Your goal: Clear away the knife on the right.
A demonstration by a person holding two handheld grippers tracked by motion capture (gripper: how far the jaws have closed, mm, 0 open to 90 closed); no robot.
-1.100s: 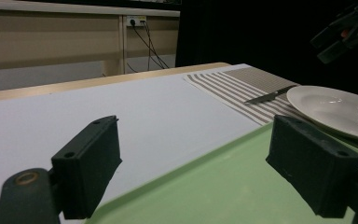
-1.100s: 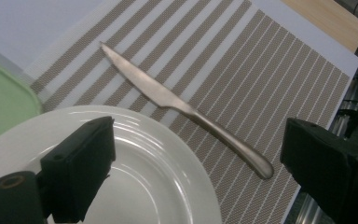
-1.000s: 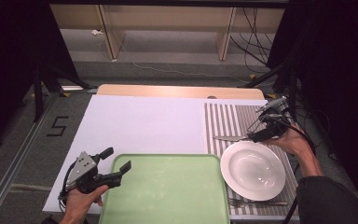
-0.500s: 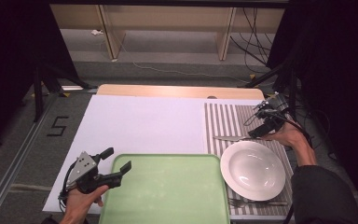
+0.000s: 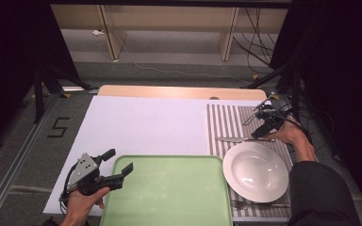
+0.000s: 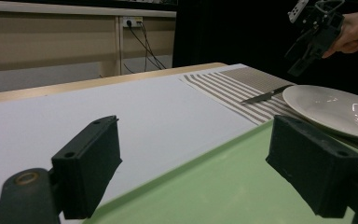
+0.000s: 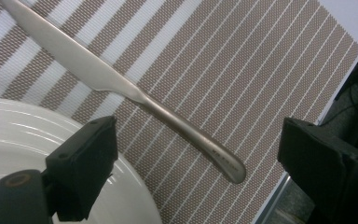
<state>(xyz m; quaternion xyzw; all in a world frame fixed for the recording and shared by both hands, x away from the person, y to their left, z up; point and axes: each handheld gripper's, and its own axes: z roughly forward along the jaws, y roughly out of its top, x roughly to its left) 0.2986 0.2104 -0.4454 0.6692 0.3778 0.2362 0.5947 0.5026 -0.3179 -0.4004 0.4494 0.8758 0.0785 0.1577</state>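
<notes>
Hovering above knife (image 7: 135, 100), right gripper (image 5: 264, 128) jaws wide, empty; left gripper (image 5: 115, 167) jaws wide over tray (image 5: 169, 197).

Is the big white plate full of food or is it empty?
Empty. The white plate shows only its bare shiny bowl in the high view, with nothing in it. The knife lies beside it on the striped mat.

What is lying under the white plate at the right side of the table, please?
The white plate rests on a striped placemat. A fork lies at its near rim and a knife beside its far rim. Whatever the plate itself covers cannot be seen.
</notes>
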